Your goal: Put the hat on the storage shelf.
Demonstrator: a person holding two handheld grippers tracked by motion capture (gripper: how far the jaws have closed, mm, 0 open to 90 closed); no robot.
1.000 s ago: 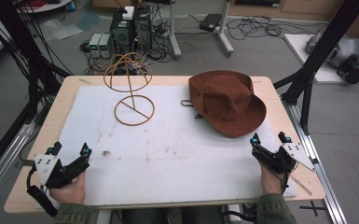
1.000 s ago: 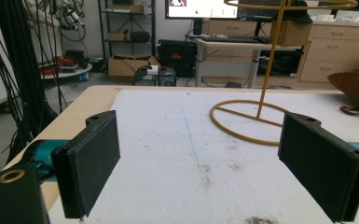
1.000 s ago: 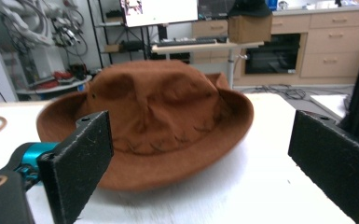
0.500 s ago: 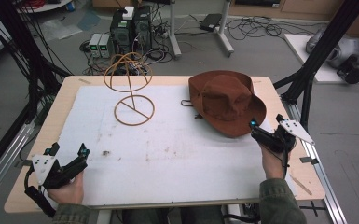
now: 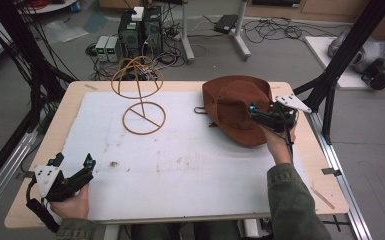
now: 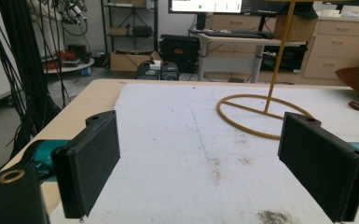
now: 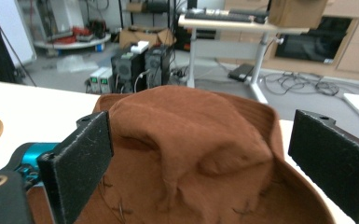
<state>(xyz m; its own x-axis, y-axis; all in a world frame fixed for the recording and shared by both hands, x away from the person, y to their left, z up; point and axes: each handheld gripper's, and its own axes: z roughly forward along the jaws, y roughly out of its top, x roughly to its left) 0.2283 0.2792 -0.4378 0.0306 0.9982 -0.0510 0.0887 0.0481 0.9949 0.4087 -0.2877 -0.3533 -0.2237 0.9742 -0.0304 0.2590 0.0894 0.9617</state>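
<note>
The right gripper (image 5: 254, 112) hovers with jaws wide apart over the brown felt wide-brimmed hat (image 5: 235, 106), which lies near the worktop's far right corner. The left gripper (image 5: 73, 162), jaws also apart, rests at the near left corner.

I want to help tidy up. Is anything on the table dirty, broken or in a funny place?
The white mat has brownish smudges near its middle and left. The brown hat lies on the table, not on the wire stand; it looks whole. The open right gripper hovers at its brim.
</note>
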